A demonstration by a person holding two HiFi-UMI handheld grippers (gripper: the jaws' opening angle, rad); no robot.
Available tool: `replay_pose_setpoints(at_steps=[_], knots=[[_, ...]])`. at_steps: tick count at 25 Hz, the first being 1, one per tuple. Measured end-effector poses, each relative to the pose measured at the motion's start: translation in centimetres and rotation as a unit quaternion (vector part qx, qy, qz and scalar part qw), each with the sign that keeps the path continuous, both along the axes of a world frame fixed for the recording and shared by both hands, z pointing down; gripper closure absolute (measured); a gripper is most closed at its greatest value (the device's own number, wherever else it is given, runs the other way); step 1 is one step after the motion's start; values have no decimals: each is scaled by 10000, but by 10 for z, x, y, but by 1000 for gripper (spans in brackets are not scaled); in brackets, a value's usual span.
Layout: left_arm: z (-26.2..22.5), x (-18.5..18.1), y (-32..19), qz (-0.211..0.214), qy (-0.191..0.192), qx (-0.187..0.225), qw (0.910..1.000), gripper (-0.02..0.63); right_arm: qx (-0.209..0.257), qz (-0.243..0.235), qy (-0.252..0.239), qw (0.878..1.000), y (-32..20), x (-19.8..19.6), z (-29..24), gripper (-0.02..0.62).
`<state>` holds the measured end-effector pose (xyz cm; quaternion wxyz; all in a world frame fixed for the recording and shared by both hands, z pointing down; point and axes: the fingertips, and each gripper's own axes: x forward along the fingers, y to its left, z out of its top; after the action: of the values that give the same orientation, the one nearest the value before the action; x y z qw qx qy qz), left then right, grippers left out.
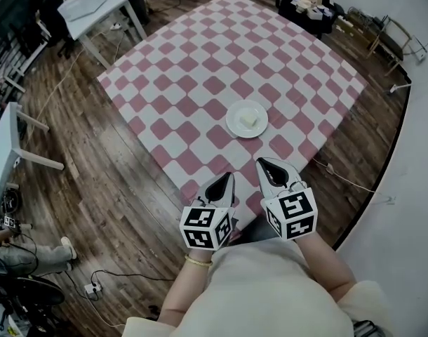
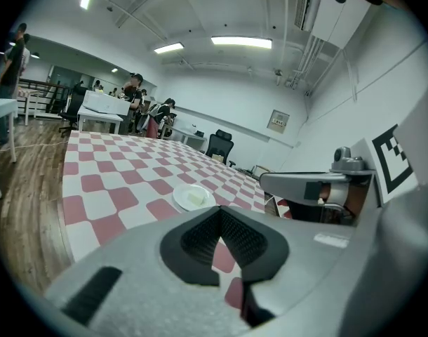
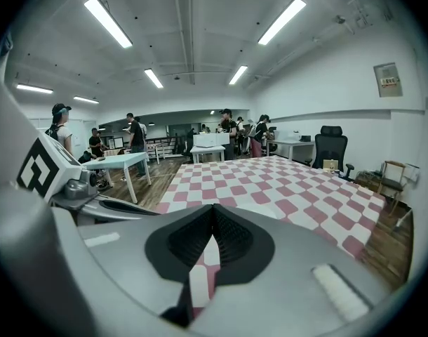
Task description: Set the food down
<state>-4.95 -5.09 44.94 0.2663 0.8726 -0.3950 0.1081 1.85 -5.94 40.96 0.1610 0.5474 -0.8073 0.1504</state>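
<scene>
**Left tongs** (image 1: 228, 177): clenched. In the left gripper view the two ribbed pads (image 2: 200, 239) meet at their tips with nothing between them. I hold this pair low over the near edge of the worktop (image 1: 200, 76), tips pointing forward.

**Right tongs** (image 1: 262, 162): also clenched and empty, with the pads (image 3: 231, 241) pressed together. This pair lies just beside the left pair, on its right, with its tips a little farther forward.

**Marker cubes:** the left marker cube (image 1: 207, 227) and the right marker cube (image 1: 291, 214) sit behind their tongs, toward my body. A gold bracelet (image 1: 198, 261) circles the wrist just behind the left cube.

**Food** (image 1: 250, 119): a small, pale yellowish block. It rests on a round white plate (image 1: 231, 121) a short way ahead of both pairs of tongs and apart from them. It lies closer to the line of the right pair. From the left tongs it shows just beyond the tips and slightly to their left.

**Surroundings:**
- A pink-and-white checked cloth (image 2: 116, 167) covers the worktop. It spreads ahead of the tongs and to both sides.
- A wooden floor (image 1: 95, 174) lies to the left of the left tongs.
- A white table (image 1: 95, 5) stands far ahead and to the left.
- A black office chair (image 3: 332, 144) stands ahead and to the right of the right tongs.
- People (image 3: 137, 135) stand in the far background, ahead of the tongs.
</scene>
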Motion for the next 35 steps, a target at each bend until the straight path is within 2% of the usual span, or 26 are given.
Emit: replay_pose_setpoints(at_steps=[20, 35], knots=[[-11, -16, 29, 171, -79, 234, 9995, 606, 349, -19, -152, 9993, 30, -10, -15, 589], [-15, -25, 23, 134, -85, 344, 9993, 606, 465, -143, -196, 9986, 25, -19, -18, 591]])
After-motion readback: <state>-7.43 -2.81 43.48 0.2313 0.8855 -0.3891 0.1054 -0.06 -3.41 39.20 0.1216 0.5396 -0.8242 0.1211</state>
